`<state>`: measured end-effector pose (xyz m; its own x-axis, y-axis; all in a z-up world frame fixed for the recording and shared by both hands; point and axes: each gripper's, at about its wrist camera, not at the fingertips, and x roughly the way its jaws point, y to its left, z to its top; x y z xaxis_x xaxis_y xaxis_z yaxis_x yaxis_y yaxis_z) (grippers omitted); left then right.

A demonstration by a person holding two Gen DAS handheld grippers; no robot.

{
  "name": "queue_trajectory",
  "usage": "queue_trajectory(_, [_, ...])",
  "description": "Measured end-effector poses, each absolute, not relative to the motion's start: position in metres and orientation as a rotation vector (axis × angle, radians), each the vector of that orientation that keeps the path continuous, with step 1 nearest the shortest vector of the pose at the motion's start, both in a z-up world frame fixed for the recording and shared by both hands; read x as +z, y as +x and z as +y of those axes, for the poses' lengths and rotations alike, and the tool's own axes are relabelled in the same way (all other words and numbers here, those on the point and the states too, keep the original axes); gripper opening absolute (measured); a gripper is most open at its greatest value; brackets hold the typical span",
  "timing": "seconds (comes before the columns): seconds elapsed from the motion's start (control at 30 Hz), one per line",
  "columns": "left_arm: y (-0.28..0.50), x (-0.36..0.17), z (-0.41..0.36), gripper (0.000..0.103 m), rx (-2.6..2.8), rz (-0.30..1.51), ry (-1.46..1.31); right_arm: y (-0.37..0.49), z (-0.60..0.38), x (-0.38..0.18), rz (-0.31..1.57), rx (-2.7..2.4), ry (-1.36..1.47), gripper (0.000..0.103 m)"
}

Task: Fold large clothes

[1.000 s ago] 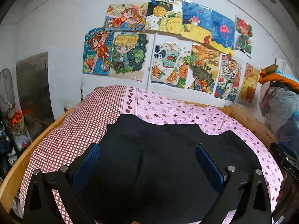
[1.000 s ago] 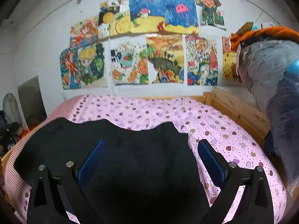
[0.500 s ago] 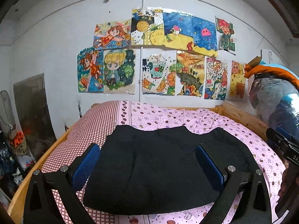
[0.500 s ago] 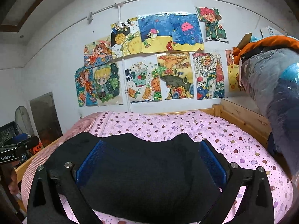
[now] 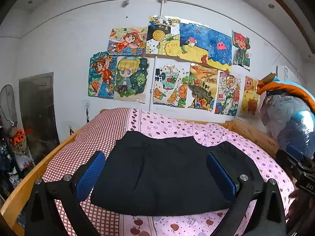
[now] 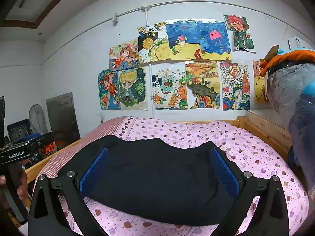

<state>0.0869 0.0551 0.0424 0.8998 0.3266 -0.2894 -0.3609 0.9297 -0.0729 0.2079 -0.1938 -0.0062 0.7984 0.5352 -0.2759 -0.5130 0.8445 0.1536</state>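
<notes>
Left wrist: folded black garment (image 5: 167, 173) (edges aligned) mid-bed (image 5: 246, 143).

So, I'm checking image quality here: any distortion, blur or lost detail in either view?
Left wrist view: fisheye bends the ceiling pipe, corners go black, and the black garment shows little detail. Right wrist view: same bending, drawings sharp, no blur.
</notes>
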Motion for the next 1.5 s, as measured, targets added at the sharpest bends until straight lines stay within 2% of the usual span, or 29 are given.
queue_trajectory(0.53, [0.061,0.008,0.028,0.103,0.271,0.221,-0.005,0.181,-0.201,-0.026,0.328,0.457,0.056,0.101])
queue_trajectory(0.9, [0.069,-0.015,0.028,0.103,0.286,0.322,0.026,0.161,-0.183,-0.044,0.345,0.439,-0.087,0.101])
queue_trajectory(1.5, [0.071,-0.037,0.031,0.103,0.286,0.389,0.048,0.163,-0.168,-0.06,0.457,0.494,-0.099,0.101])
